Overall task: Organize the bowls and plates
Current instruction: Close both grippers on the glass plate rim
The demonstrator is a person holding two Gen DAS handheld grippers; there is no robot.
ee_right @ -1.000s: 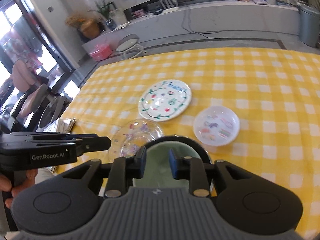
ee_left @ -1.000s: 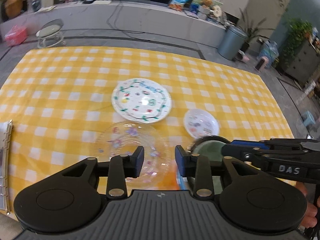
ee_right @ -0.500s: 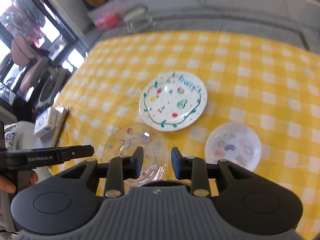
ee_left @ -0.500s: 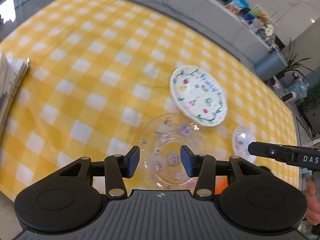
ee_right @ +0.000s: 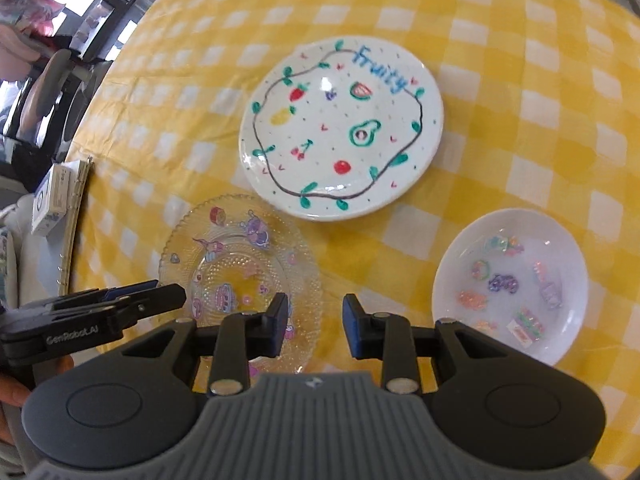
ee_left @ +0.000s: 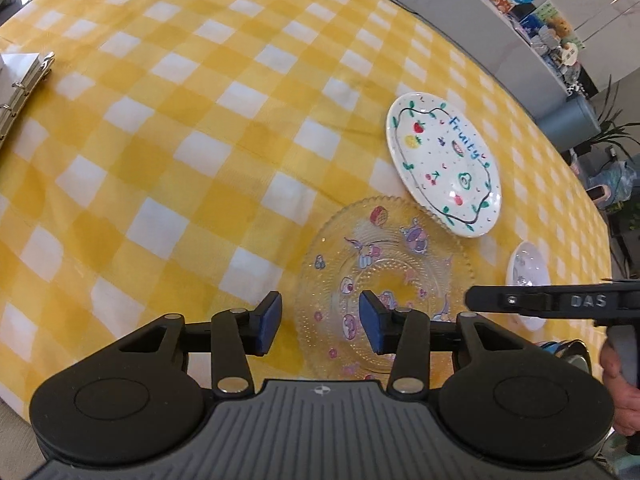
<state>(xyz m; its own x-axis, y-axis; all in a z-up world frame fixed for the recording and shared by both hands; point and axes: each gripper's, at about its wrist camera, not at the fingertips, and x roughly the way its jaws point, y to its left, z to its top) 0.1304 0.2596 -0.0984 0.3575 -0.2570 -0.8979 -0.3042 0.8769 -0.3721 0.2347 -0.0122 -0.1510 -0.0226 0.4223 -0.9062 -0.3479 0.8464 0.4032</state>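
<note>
From the left wrist, the left claw (ee_left: pixel 319 322) gapes wide and empty over the clear glass plate (ee_left: pixel 384 284) on the table (ee_left: pixel 160 152), just beside the fruity plate (ee_left: pixel 442 168). From the right wrist, the right claw (ee_right: pixel 315 326) hangs wide too, with the small white dish (ee_right: pixel 510 282) to its right.

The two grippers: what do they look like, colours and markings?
Both are matte black with a ribbed grey base, two round discs, silver rivets and blue pads on the fingers. The left gripper reads "GenRobot.AI" on its side in the right view; the right gripper reads "DAS" in the left view. No cables show.
</note>
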